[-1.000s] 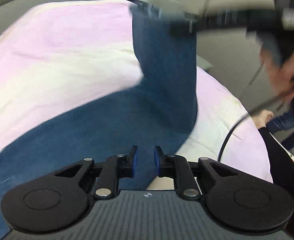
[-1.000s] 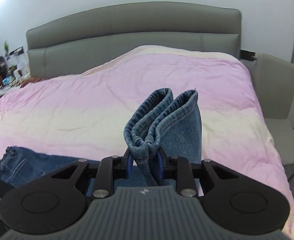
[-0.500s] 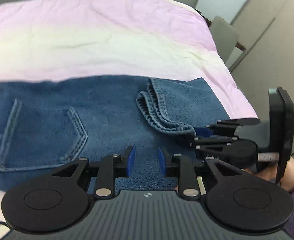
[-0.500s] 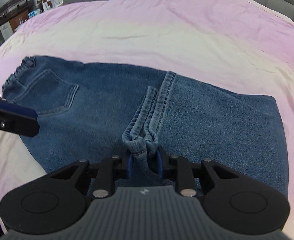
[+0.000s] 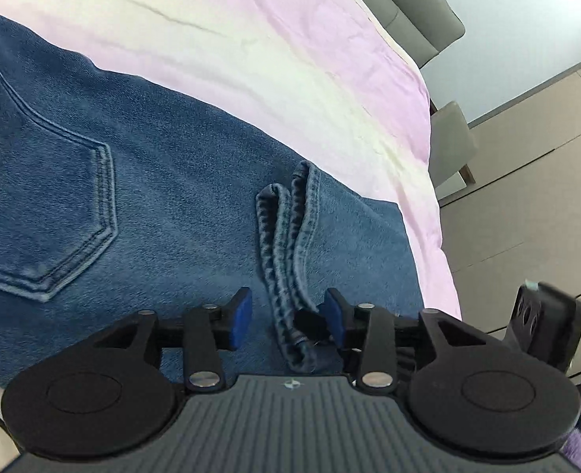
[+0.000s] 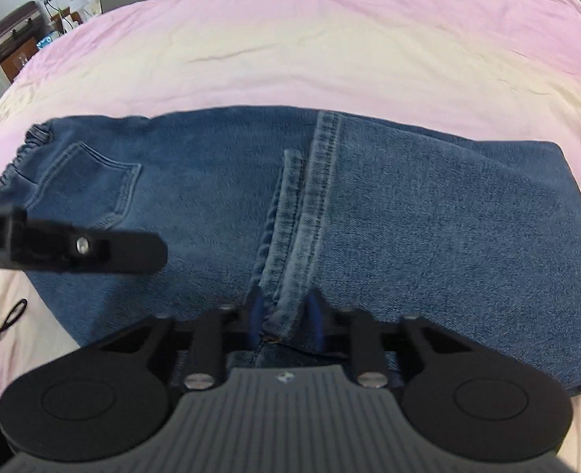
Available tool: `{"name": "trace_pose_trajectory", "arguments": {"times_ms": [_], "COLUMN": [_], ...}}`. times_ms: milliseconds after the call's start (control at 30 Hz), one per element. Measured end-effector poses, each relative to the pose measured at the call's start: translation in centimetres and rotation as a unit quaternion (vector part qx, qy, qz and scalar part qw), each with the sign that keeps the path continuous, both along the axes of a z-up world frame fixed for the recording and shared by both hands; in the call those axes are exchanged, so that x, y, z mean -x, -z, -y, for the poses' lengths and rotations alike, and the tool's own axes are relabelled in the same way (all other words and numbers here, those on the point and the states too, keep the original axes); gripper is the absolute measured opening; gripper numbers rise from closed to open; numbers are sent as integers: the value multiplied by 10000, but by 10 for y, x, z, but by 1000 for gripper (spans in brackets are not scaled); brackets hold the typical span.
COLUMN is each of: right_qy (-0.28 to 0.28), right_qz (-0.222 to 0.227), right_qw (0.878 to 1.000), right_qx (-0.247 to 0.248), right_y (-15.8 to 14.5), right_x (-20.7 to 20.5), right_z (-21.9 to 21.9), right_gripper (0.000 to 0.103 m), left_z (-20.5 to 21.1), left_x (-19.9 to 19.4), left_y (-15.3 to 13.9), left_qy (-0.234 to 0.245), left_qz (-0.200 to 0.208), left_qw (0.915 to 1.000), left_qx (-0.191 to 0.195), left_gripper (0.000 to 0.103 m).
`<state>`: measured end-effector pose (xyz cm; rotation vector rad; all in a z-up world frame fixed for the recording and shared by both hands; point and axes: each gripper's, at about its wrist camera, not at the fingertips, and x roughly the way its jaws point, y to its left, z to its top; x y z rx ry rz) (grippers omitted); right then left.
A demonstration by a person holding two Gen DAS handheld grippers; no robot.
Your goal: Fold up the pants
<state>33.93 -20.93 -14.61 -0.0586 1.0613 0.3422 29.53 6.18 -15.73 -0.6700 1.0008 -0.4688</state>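
Now folded blue denim pants [image 6: 408, 213] lie at twelve o'clock; right gripper [image 6: 284, 321] pinches their hems, left gripper [image 5: 288, 317], just opening, straddles them untouched.

Both wrist cameras look steeply down from close above the folded jeans [image 5: 140, 205] on the bed [image 6: 329, 59], the left view rolled towards the hems [image 5: 286, 244] from the waist side, the right square-on; both share hems, back pocket [image 6: 93, 185] and bedspread.
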Motion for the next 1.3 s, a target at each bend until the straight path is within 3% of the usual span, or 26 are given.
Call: {"name": "trace_pose_trajectory", "arguments": {"times_ms": [233,333,467,567,633,733,767,833,1000,1100,1200,1300], "right_qy": [-152,-301,-188,-128,-103,-100,-105,-3,540,833,1064,1176], "right_qz": [91,7,-127,-132,-115,-26,-10,178,766,931,960,988], "right_qw": [9966,9975,9964,9950,9942,9928,9918,9908,9906,9900,9895,9881], "right_qx": [-806,-634,-822,-982,-1067,-1194,-1270,-1340,-997,-660,-177,86], "right_y": [-24,-15,7,13,15,13,11,5,-19,-28,-33,-30], "right_x": [25,30,19,17,17,19,20,25,34,31,27,8], "right_z": [24,24,24,27,30,33,36,46,88,116,147,166], "right_gripper": [11,11,12,12,12,19,23,46,46,42,19,16], "left_z": [24,39,61,79,86,87,87,92,100,96,83,75], "left_x": [-26,-35,-46,-49,-49,-43,-40,-33,-32,-45,-61,-64], "left_y": [16,23,30,35,34,27,22,5,-45,-43,-7,21], "left_qy": [-48,-71,6,122,82,0,-3,34,278,379,331,291], "left_qz": [-102,-135,-150,4,102,231,342,712,1357,1137,570,292], "left_qw": [9998,9999,9989,9960,9931,9924,9924,9891,9835,9841,9872,9898], "left_qx": [156,1,-443,-886,-1163,-1206,-1186,-1291,-1167,-1311,-1449,-1364], "left_gripper": [74,76,76,59,36,23,21,19,19,19,18,19]}}
